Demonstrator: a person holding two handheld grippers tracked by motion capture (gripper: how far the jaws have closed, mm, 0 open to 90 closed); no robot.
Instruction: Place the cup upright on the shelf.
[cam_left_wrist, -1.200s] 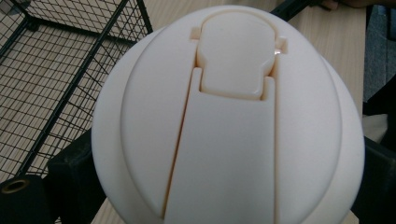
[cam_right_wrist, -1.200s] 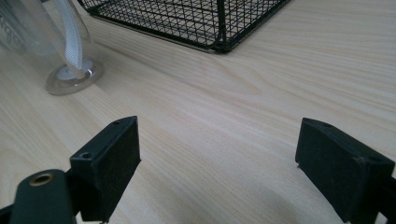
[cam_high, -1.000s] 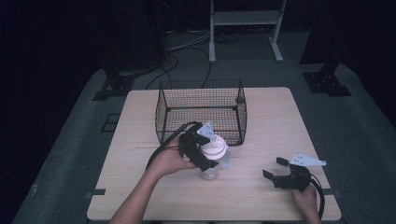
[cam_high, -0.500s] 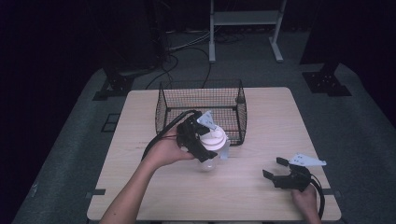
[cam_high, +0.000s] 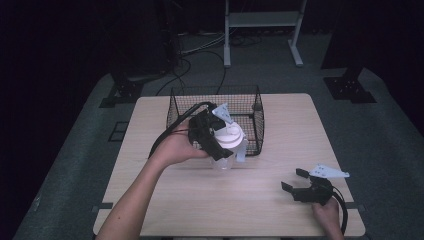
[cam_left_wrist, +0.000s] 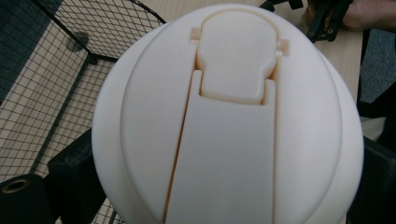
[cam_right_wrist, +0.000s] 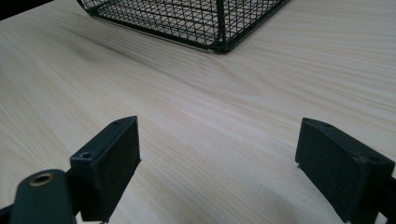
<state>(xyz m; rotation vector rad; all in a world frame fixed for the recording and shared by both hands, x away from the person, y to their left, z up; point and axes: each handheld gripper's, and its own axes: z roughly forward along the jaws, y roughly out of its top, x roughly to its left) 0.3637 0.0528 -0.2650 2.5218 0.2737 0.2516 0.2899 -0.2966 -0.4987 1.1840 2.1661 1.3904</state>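
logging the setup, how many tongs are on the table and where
2. The left tongs are lifted at the wire basket's front edge, shut on a white-lidded cup. The right tongs sit open near the table's front right corner.

Dark lab: cables (cam_high: 192, 50), equipment stand (cam_high: 262, 20)

A pale wooden table (cam_high: 300, 130) is set on a grey carpeted floor (cam_high: 385, 130). Beyond it, toward 12 o'clock, the legs of a white metal stand (cam_high: 262, 35) are seen, with dark cables (cam_high: 200, 50) trailed across the floor at 11 o'clock. Black stand feet (cam_high: 350, 90) are placed at 2 o'clock. The surroundings are left in darkness.
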